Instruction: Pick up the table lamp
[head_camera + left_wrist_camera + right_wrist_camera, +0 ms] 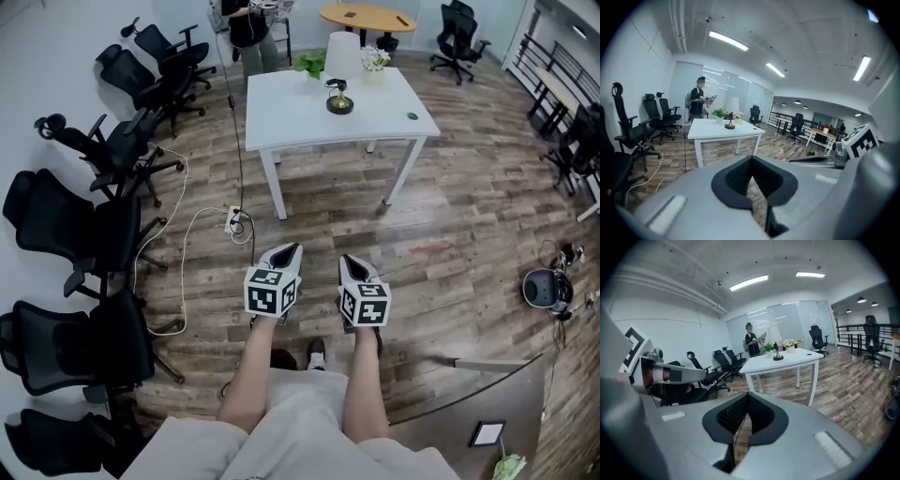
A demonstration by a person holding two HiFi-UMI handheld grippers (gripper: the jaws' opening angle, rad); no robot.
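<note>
On table (300,120): table lamp (341,58) upright | left gripper (289,249), right gripper (350,260) clenched, empty

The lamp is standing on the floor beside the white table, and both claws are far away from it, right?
No, the lamp stands on the white table, not on the floor beside it; the head view shows that. The left claw and right claw are far away from it.

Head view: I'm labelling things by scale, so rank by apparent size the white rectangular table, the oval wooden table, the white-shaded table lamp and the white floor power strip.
1. white rectangular table
2-3. oval wooden table and white-shaded table lamp: about alike, the table farther away
4. white floor power strip
</note>
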